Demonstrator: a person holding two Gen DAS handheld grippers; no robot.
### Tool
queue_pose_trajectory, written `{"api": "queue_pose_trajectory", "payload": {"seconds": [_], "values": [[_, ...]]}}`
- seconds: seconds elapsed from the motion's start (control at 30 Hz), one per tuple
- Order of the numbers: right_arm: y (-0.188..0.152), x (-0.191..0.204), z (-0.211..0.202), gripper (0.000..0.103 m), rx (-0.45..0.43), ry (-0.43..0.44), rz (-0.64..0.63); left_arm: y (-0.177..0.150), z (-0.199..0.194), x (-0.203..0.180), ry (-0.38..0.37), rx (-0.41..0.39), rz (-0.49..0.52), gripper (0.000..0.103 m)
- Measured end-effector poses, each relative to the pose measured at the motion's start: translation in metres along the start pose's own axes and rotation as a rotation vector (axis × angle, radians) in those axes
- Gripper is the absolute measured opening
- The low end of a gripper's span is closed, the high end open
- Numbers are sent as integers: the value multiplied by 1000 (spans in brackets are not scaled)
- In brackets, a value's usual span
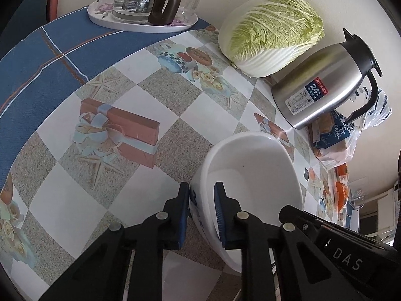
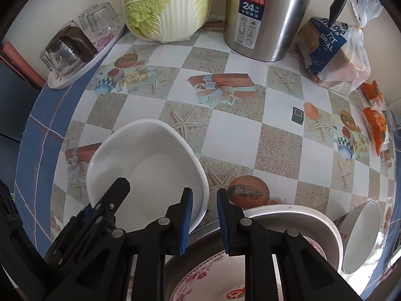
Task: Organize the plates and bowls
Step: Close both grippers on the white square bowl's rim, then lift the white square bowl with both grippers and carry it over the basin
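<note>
- While the left gripper (image 1: 201, 212) is pointing steeply down at the table (image 1: 120, 130), its blue pads are pinching the near rim of a white bowl (image 1: 253, 173): one pad is pressing the outside wall, the other the inside.
- That bowl is sitting in the middle of the checked tablecloth, and it appears to be two white bowls nested, judging by the doubled rim.
- Further right, the right gripper (image 2: 205, 219) is standing nearly closed just beside the bowl's right edge; its left pad is sitting over the rim, but whether it is gripping anything I cannot tell.
- Below the right gripper, a metal pan (image 2: 288, 215) is holding a plate with a red flower pattern (image 2: 200, 278).
- At the far right, a small white bowl (image 2: 361, 235) is leaning tilted against the pan's edge.
- Along the wall, a tray of glasses (image 2: 82, 40), a cabbage (image 2: 165, 5), a steel jug (image 2: 265, 15) and bagged bread (image 2: 330, 50) are lining up left to right.
</note>
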State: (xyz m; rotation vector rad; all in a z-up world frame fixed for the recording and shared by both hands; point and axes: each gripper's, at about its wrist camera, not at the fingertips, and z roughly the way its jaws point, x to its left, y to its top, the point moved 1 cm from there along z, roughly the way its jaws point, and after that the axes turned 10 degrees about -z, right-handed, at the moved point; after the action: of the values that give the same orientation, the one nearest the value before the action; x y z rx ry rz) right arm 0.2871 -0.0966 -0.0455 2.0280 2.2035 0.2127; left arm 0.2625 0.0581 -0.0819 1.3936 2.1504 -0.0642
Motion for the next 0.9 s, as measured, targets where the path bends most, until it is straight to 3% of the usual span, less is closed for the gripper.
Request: {"api": "queue_pose_trajectory", "payload": {"seconds": [0.07,0.37,0.67,0.9], "values": [[0,3,0,18,-2,12,-9,0,-1,0,5,1,4,20],[-1,8,-13,17,-26,25,-16,2,-13,1,2,-6,10,19],[-14,13,-51,18,-79,53,-30,-4,-65,-18,42,-110,80,19],[-34,9,-92,18,-136,53,-25,-17,-99,-30,-2,-135,110,19]]}}
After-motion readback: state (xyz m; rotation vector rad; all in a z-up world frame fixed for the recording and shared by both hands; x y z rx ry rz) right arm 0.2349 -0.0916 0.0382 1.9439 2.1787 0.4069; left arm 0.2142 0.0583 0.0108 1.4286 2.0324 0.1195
